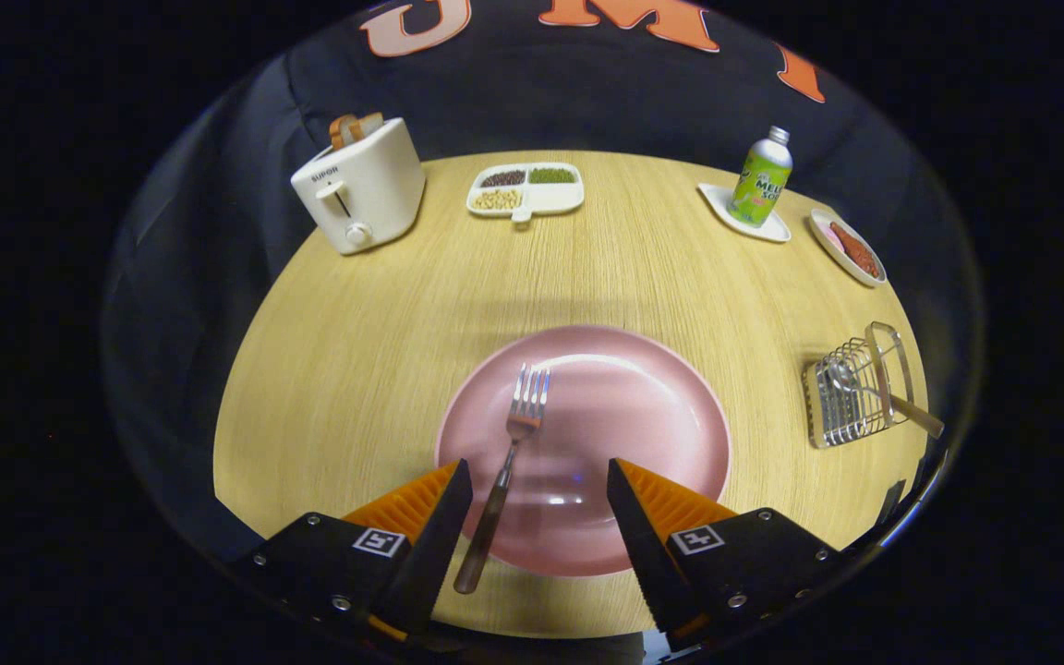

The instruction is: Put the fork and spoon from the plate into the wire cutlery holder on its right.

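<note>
the round table (384, 314) carries the pink plate (643, 406) at its near edge, with the wire cutlery holder (851, 392) by the right edge, seemingly already holding the spoon (874, 392). the fork (509, 462) lies on the plate, handle overhanging its near rim, and the gripper (539, 503) hangs with jaws wide apart and empty, straddling that handle ready to close.

I see round wood worktop (356, 369) | on it: pink plate (661, 434) centre, wire cutlery holder (851, 397) to its right, toaster (361, 185), divided snack tray (525, 190), coaster (743, 212) under a bottle, small dish (851, 249) | my claw (539, 489) open above plate
</note>
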